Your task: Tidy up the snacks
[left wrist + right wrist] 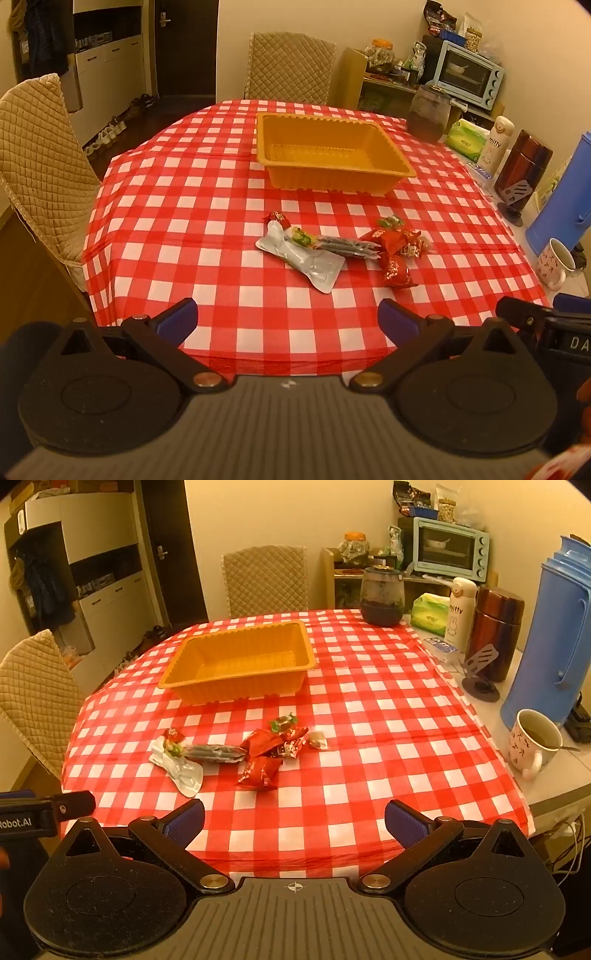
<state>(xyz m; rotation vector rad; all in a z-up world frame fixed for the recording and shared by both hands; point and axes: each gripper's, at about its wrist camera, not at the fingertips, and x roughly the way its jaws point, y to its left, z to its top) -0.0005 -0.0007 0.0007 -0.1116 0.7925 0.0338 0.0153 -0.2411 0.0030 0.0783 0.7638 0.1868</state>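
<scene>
Blue-padded jaws of left gripper (287, 323) and right gripper (294, 821) gape wide, empty, short of the snacks (236, 751).

A: What does the left tool (288, 319) look like?
B: Matte black linkage arms, round black hubs, brass-coloured pivot screws, blue ribbed pads (177, 319), and a grey ridged body.
A: And the right tool (294, 821)?
B: Same build, with a small crosshair mark on the grey body and blue pads (406, 823).

Both wrist views across shared table (207, 229)
</scene>
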